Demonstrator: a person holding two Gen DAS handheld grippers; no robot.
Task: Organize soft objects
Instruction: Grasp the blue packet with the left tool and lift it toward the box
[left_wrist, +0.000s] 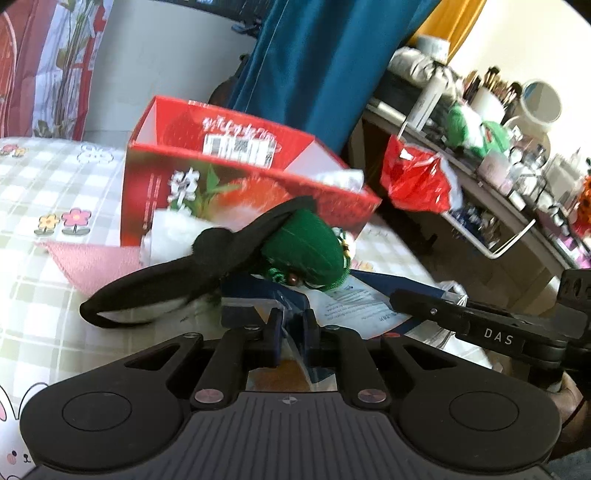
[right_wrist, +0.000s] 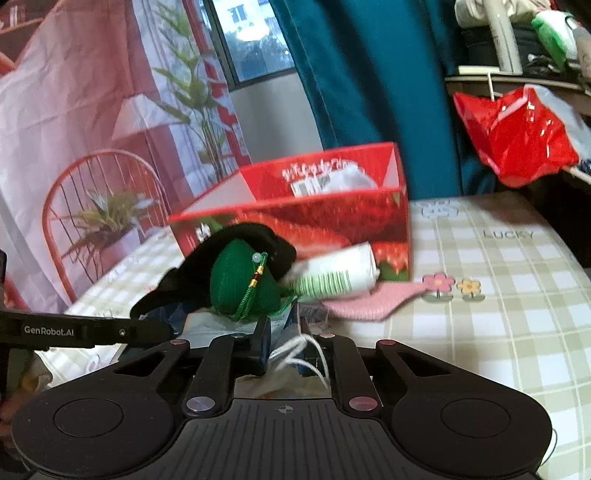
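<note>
A blue paper bag (left_wrist: 258, 291) is held up between both grippers over the checked table. My left gripper (left_wrist: 291, 325) is shut on the bag's edge. My right gripper (right_wrist: 284, 332) is shut on the bag's edge (right_wrist: 291, 321) by its white cord handle (right_wrist: 295, 354). A green knitted pouch (left_wrist: 306, 251) with a beaded tassel and a black-and-white eye mask (left_wrist: 177, 288) poke out of the bag top; both also show in the right wrist view, the pouch (right_wrist: 243, 280) in front of the mask (right_wrist: 236, 236). A white tube (right_wrist: 332, 277) lies behind.
A red strawberry box (left_wrist: 229, 177) stands open behind the bag, with white stuff inside. A pink cloth (left_wrist: 92, 262) lies at its foot. A cluttered shelf (left_wrist: 480, 155) with a red plastic bag (left_wrist: 413, 177) stands at the right. A teal curtain (right_wrist: 369, 74) hangs behind.
</note>
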